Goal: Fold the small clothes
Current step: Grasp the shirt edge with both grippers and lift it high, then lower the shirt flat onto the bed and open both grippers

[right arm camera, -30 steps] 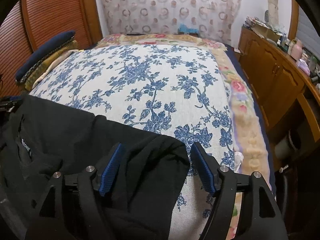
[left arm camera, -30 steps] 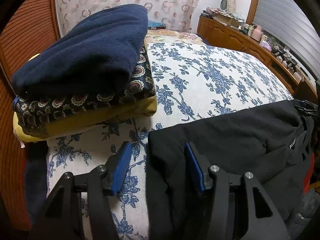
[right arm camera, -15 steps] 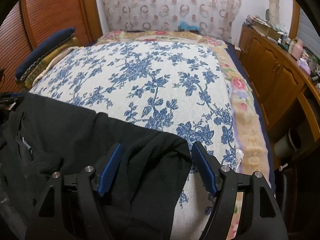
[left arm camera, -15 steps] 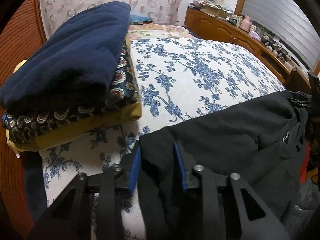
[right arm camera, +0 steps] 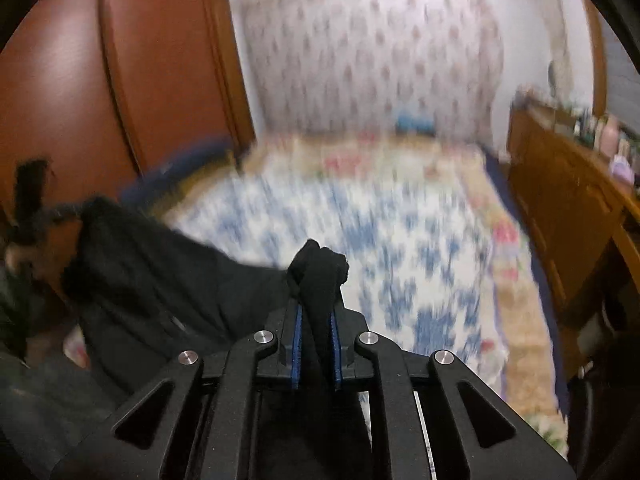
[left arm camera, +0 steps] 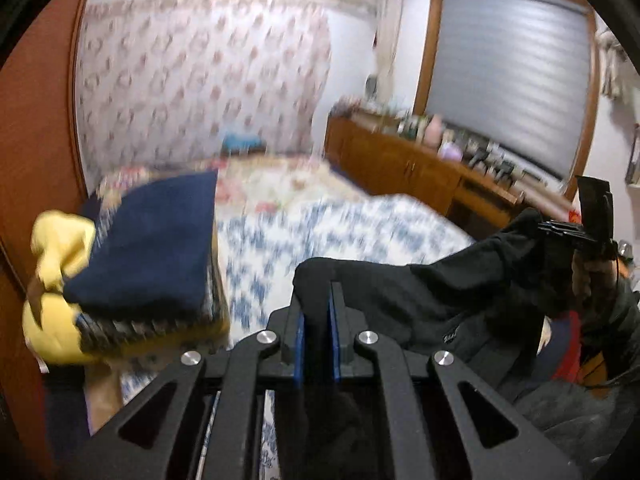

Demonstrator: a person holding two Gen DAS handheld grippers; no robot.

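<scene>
Now your black garment [left arm camera: 432, 300] hangs slack between both grippers at lower centre of each view, lifted clear of the bed [left arm camera: 360, 232]. It is a soft, matte knit, bunched into thick folds, with a small pale label on its drooping middle. Your left gripper [left arm camera: 317, 336] has just closed, blue pads pinching one corner; your right gripper [right arm camera: 316, 340] has just closed on the other, a knot of cloth poking above its tips. Behind lies a blue-flowered white bedspread, blurred. At left of the left view sits a folded pile [left arm camera: 132, 272]: navy on top, a patterned piece beneath, yellow at the bottom. Wooden cabinets [left arm camera: 404, 164] run along the right.
</scene>
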